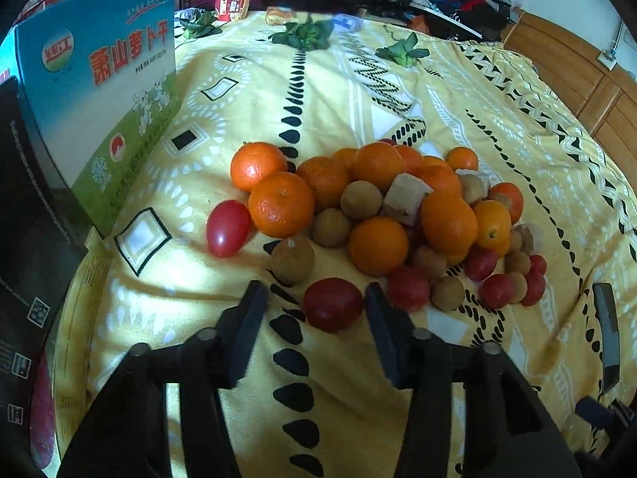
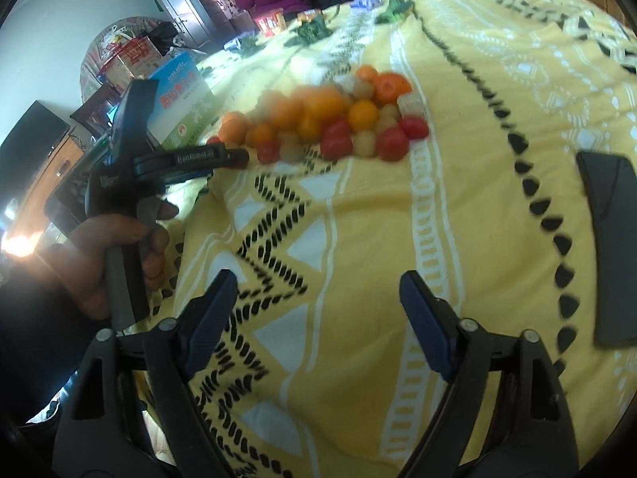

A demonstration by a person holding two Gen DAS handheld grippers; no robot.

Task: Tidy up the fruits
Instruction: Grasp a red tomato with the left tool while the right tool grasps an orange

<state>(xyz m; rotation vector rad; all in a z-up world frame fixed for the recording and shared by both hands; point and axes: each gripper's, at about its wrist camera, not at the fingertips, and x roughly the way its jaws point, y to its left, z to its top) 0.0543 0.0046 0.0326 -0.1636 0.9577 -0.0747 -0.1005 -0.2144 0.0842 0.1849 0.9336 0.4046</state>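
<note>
A pile of fruit (image 1: 382, 207) lies on the yellow patterned bedspread (image 1: 350, 91): several oranges, brown longans and red cherry tomatoes. My left gripper (image 1: 316, 298) is open, its fingers on either side of a red tomato (image 1: 333, 304) at the pile's near edge, not closed on it. Another tomato (image 1: 227, 228) lies apart at the left. In the right wrist view the pile (image 2: 330, 119) is far ahead and blurred. My right gripper (image 2: 318, 290) is open and empty over bare bedspread. The left gripper tool (image 2: 131, 167) shows there, held by a hand.
A blue and green carton (image 1: 103, 91) stands at the left of the bed. Green leafy sprigs (image 1: 306, 36), a red cup (image 1: 233, 6) and clothes lie at the far end. A dark flat object (image 2: 613, 247) lies on the bedspread at the right.
</note>
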